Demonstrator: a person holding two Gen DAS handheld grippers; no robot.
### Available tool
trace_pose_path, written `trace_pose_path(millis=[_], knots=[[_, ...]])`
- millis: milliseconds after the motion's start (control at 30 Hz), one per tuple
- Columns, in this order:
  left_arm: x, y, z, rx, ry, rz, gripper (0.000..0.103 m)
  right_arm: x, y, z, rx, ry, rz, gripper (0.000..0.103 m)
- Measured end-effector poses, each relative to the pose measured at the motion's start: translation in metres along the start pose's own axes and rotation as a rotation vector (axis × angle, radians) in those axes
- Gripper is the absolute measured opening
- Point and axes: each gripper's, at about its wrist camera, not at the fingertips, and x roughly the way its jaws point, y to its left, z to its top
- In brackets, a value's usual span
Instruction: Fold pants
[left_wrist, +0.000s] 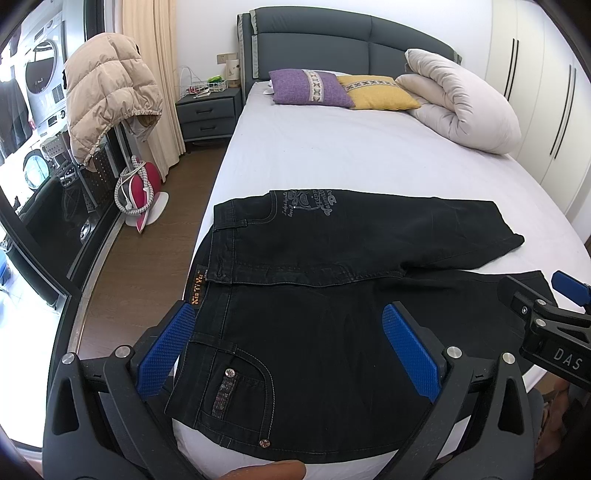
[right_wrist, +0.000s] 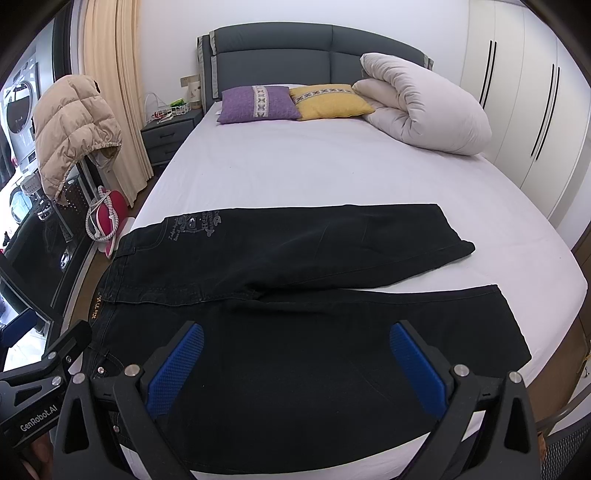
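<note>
Bare bed (right_wrist: 332, 166) sheet lies open beyond the black pants (right_wrist: 295, 258); at the far end two pillows (right_wrist: 258, 103) and a rolled duvet (right_wrist: 424, 107) block passage.

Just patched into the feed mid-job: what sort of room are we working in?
A home bedroom, by the look of it: black jeans lie on a bed with a padded headboard, a nightstand beside it, and wardrobe doors on the right.

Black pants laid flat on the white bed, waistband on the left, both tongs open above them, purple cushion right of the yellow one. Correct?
One error: the purple cushion lies left of the yellow cushion, as the right wrist view shows. The rest holds: black denim pants flat on the white bed, waistband left, left tongs and right tongs open.
</note>
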Motion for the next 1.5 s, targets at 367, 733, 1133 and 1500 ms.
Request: trace_pose_path(millis=[367, 733, 1133, 1500], knots=[[0.0, 0.0, 0.0, 0.0, 0.002, -0.001, 0.103, 0.0, 0.0, 0.0, 0.0, 0.002, 0.001, 0.103], [0.019, 0.001, -0.015, 0.002, 0.009, -0.002, 0.103, 0.003, 0.011, -0.007, -0.007, 0.013, 0.005, 0.103], [0.047, 0.014, -0.004, -0.011, 0.031, -0.032, 0.103, 0.021, 0.01, 0.0, -0.033, 0.046, 0.023, 0.103], [0.128, 0.033, 0.037, 0.12, 0.07, -0.157, 0.103, 0.063, 0.011, 0.041, -0.122, 0.038, 0.204, 0.103]])
